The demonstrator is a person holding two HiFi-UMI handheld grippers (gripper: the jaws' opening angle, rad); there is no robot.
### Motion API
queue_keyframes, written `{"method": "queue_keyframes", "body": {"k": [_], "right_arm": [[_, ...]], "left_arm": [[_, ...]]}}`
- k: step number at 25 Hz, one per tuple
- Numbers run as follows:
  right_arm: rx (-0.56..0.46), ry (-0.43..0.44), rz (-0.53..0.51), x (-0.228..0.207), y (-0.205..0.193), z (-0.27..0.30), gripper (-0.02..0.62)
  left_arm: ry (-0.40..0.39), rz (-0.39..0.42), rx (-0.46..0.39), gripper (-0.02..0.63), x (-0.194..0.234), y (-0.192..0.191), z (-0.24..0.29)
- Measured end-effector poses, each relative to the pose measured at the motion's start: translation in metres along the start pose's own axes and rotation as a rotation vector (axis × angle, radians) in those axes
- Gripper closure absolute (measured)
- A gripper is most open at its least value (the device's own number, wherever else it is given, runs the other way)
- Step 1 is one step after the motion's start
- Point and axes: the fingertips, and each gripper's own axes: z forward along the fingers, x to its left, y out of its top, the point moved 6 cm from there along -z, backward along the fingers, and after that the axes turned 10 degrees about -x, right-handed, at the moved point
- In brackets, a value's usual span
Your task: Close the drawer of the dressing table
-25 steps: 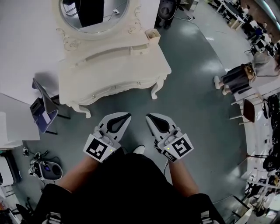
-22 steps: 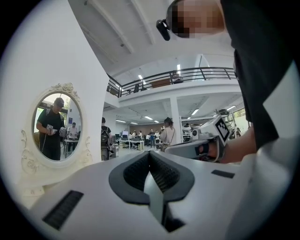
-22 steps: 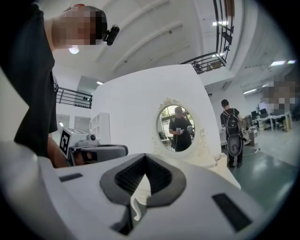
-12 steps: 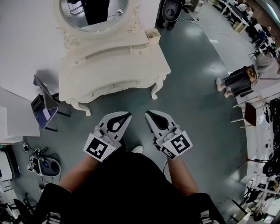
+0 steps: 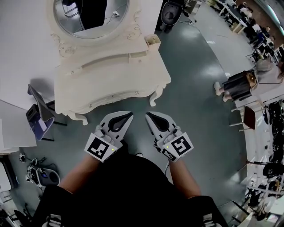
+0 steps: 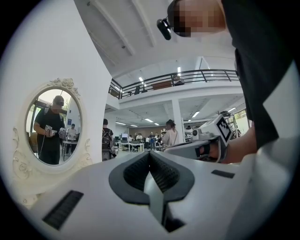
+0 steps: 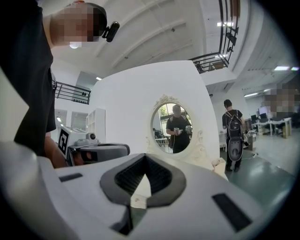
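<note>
One dressing table (image 5: 111, 75), one oval mirror (image 5: 88, 15), one small box (image 5: 152, 40) at its back right corner, two tools: left hand-held gripper (image 5: 128, 115), right hand-held gripper (image 5: 148, 115).

Mirror (image 5: 88, 17): top cut off by the head view's upper edge. Dressing table (image 5: 111, 75): front drawer (image 5: 113, 98) seen from steeply above, pulled out or pushed in not clear; knobs too small. Left gripper (image 6: 149, 152) and right gripper (image 7: 145, 155) each hide the table's lower part in their own views. Person (image 5: 239, 82) at right: too small for detail

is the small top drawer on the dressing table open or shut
Open: the small drawer juts out beside the mirror, its inside showing.
</note>
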Motion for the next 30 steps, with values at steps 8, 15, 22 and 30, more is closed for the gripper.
{"method": "queue_keyframes", "body": {"k": [8,15,22,30], "right_arm": [[0.019,-0.025,0.002,-0.034,-0.003,0.063,0.594],[0.037,-0.057,-0.002,-0.056,-0.006,0.111,0.594],[0.058,-0.108,0.005,-0.071,-0.015,0.146,0.594],[0.079,-0.147,0.005,-0.079,-0.023,0.169,0.594]], "left_arm": [[-0.011,-0.012,-0.004,0.614,0.072,-0.004,0.022],[-0.033,-0.023,-0.004,0.614,0.127,-0.005,0.034],[-0.075,-0.042,0.005,0.614,0.17,-0.015,0.041],[-0.094,-0.061,0.013,0.614,0.202,-0.023,0.044]]}}
